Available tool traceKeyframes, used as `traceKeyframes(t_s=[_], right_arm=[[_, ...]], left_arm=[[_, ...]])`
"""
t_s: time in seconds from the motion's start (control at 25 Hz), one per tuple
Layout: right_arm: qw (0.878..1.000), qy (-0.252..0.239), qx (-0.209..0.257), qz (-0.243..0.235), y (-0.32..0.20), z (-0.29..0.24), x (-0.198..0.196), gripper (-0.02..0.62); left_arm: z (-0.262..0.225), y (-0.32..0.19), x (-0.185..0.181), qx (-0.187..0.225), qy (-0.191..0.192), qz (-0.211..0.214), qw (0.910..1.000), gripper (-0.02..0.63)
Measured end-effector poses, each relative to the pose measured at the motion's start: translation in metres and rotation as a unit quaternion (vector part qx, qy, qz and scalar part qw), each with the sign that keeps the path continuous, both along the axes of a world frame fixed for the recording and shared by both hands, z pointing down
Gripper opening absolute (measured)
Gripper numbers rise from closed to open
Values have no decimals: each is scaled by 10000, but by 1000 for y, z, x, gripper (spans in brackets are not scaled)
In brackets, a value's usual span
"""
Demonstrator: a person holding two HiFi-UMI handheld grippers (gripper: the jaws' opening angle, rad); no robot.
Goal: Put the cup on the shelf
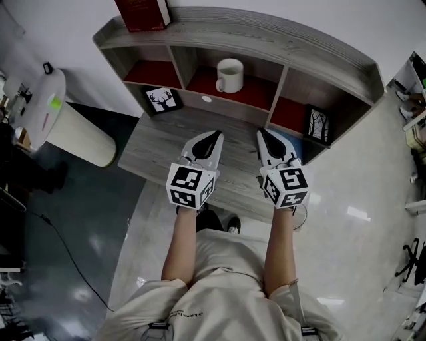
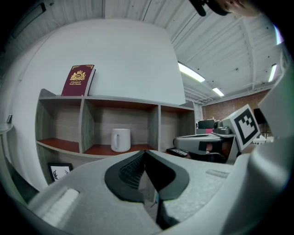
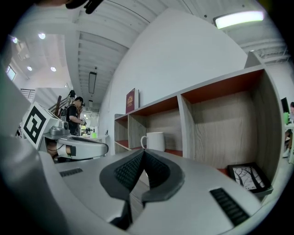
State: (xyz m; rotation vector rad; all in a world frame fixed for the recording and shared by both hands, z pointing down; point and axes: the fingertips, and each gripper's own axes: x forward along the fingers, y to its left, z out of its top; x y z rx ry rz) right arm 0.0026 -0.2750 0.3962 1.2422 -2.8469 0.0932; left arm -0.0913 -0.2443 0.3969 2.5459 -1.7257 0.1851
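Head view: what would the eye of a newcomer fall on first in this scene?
First comes the white ceramic cup, standing upright and alone in the middle compartment of the curved grey wooden shelf. Next come the left gripper and the right gripper, held side by side over the grey wooden desk, both shut and empty. A dark red book stands on the shelf's top board, at the left.

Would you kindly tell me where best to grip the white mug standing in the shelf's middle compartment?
Probably the handle, approached level from the open front: the white ceramic mug stands upright with its handle pointing left, and the grey wooden shelf closes it in overhead, which likely rules out coming from above.
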Motion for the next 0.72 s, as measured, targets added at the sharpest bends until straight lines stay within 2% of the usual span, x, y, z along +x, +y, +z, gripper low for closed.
traceKeyframes(t_s=[0.72], right_arm=[[10000, -19, 66, -71, -9, -6, -7, 15]], left_arm=[[-8, -9, -13, 89, -77, -147, 9998, 9]])
